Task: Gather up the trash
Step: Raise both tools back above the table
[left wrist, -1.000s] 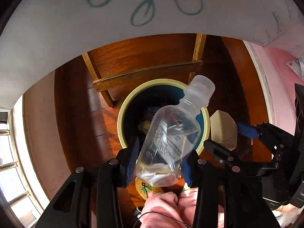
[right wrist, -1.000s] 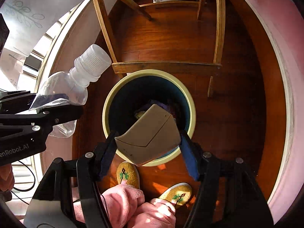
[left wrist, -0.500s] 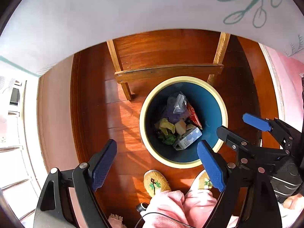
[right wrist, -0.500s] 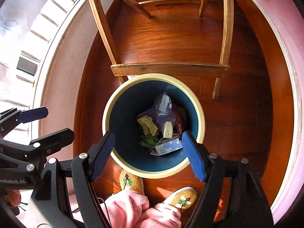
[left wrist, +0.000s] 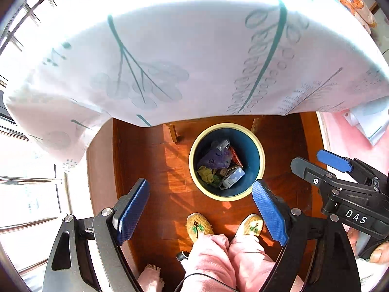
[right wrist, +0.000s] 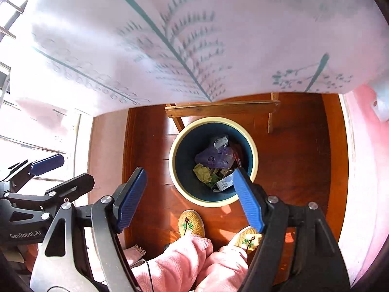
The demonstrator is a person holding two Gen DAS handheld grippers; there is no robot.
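A round bin (left wrist: pixel 255 150) (right wrist: pixel 252 150) with a cream rim and dark blue inside stands on the wooden floor below both grippers. Inside lie a clear plastic bottle (left wrist: pixel 222 144) (right wrist: pixel 220 142), a purple wrapper (left wrist: pixel 215 159) (right wrist: pixel 211 158), a yellow crumpled scrap (left wrist: pixel 205 174) (right wrist: pixel 201 171) and a white and blue carton (left wrist: pixel 233 177) (right wrist: pixel 225 182). My left gripper (left wrist: pixel 200 204) hangs high above the floor, open, with nothing between its blue pads. My right gripper (right wrist: pixel 188 194) is open and empty too, and shows at the right of the left wrist view (left wrist: pixel 316 163).
A table with a white leaf-print cloth (left wrist: pixel 194 60) (right wrist: pixel 194 36) juts over the far side of the bin; its wooden legs and rail (right wrist: pixel 221 108) stand behind it. A person's pink trouser legs (left wrist: pixel 226 260) and yellow slippers (left wrist: pixel 198 226) are just before the bin. A window (left wrist: pixel 29 194) is on the left.
Both grippers let go: the left dropped the clear bottle and the right the tan piece into the bin. Both then rose well above the bin, so the tablecloth fills the upper view.
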